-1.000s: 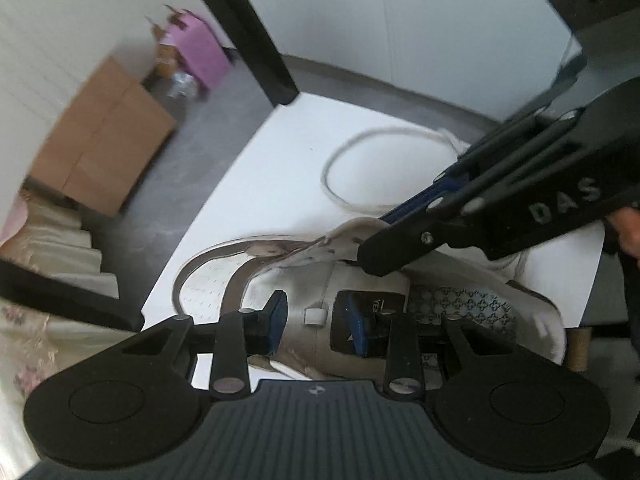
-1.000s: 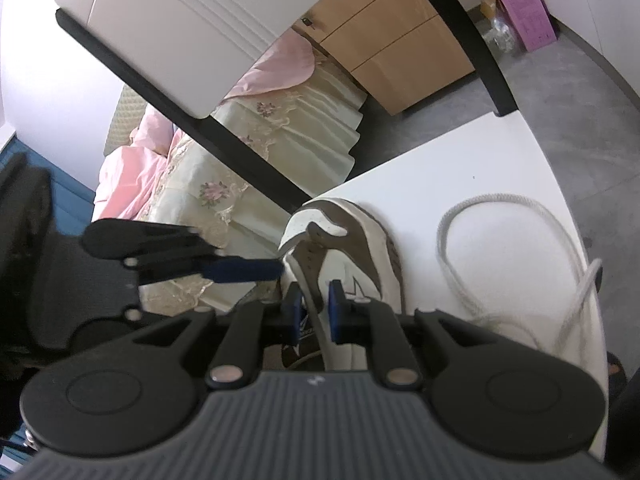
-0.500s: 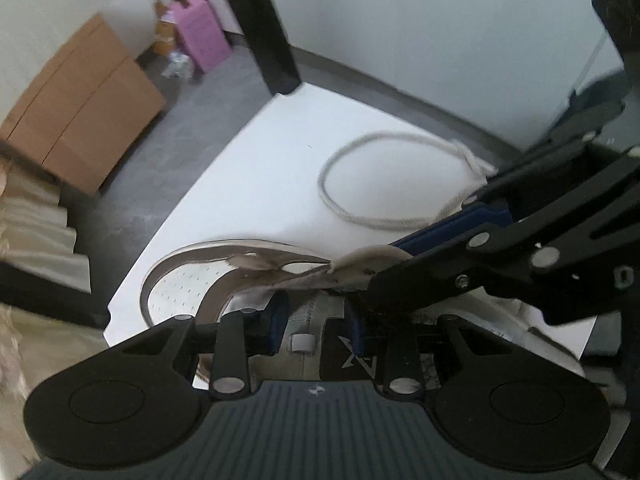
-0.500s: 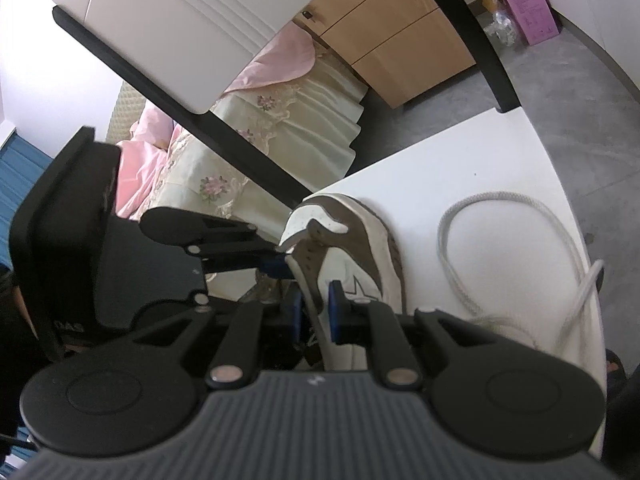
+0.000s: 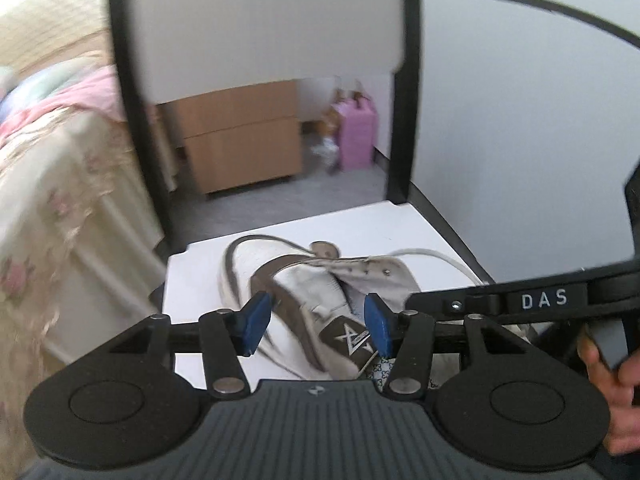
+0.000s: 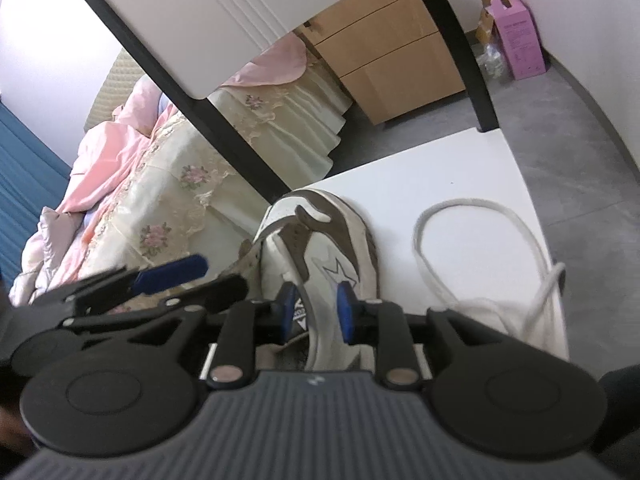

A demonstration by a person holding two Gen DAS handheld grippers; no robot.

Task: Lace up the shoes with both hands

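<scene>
White-brown shoe [image 6: 336,248] unlaced on table [image 6: 460,184], tongue loose, lace [image 6: 480,248] coiled beside it; left gripper [image 5: 316,322] and right gripper [image 6: 316,312] both spread, gripping nothing

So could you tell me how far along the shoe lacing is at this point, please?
Nothing looks done: the eyelets visible on the shoe are bare, and the lace lies loose on the table beside it. In hand: nothing; the left tool and right tool are open around the shoe's tongue. Left: pick up the lace and thread every eyelet.
</scene>
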